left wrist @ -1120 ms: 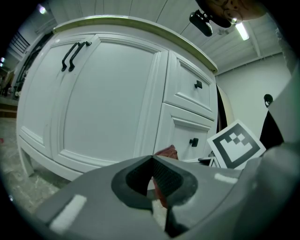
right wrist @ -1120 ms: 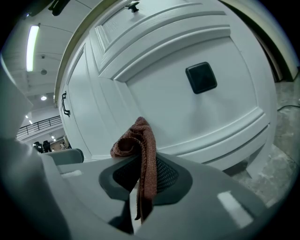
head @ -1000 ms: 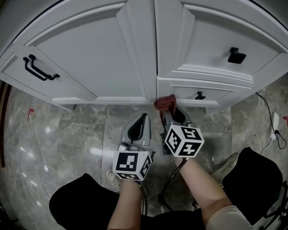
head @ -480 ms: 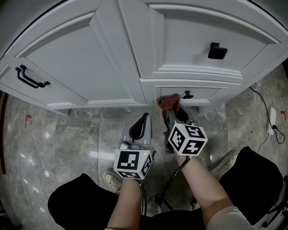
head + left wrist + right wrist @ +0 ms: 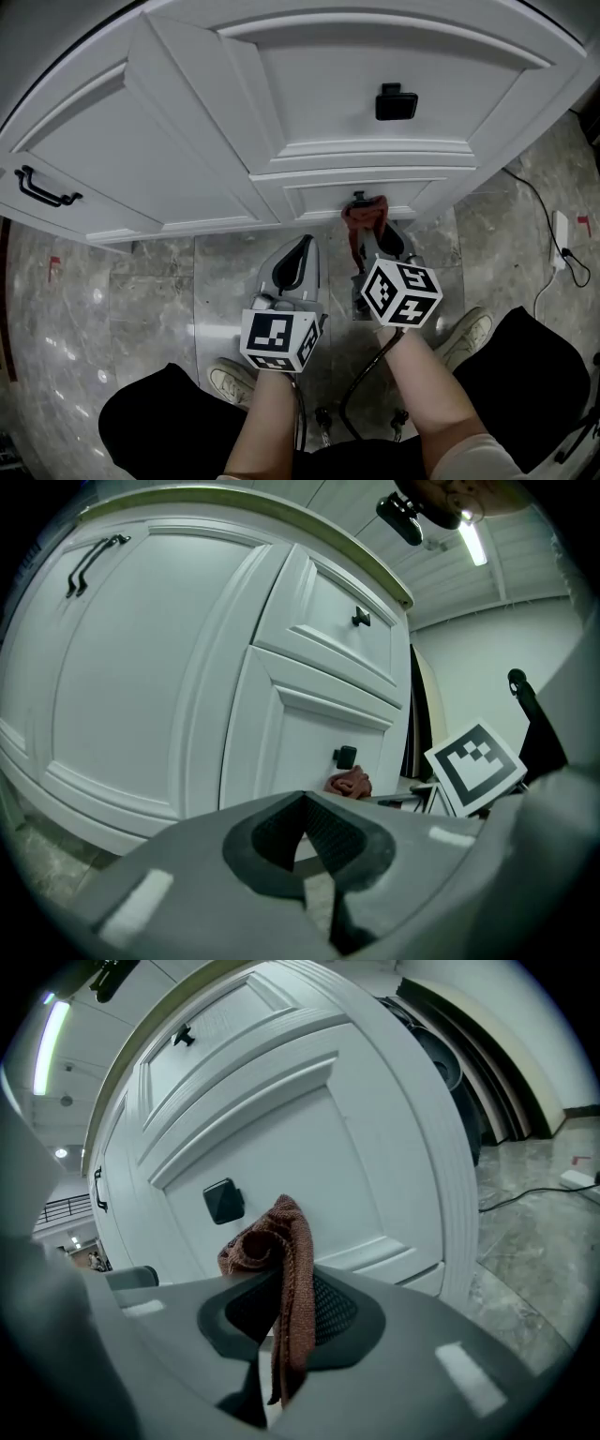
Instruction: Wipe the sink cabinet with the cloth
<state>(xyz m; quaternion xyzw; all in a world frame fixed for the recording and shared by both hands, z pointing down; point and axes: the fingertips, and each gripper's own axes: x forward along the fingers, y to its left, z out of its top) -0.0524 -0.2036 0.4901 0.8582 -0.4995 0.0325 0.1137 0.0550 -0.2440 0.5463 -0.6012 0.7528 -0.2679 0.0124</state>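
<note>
The white sink cabinet (image 5: 281, 122) fills the top of the head view. My right gripper (image 5: 367, 228) is shut on a red-brown cloth (image 5: 364, 213), whose bunched end is pressed on the low drawer front just below its small black knob (image 5: 358, 198). In the right gripper view the cloth (image 5: 284, 1241) hangs down between the jaws, beside the knob (image 5: 223, 1201). My left gripper (image 5: 300, 251) is shut and holds nothing, hovering over the floor short of the cabinet base. The left gripper view shows the cloth (image 5: 350, 782) at the knob (image 5: 344, 757).
A larger black knob (image 5: 396, 101) sits on the drawer above, and a black bar handle (image 5: 42, 187) on the left door. A cable and power strip (image 5: 561, 240) lie on the marble floor at right. The person's shoes (image 5: 469, 330) stand below the grippers.
My right gripper has slid the cloth rightward along the low drawer front, from its left edge up to the small knob. The left gripper has kept its place beside it.
</note>
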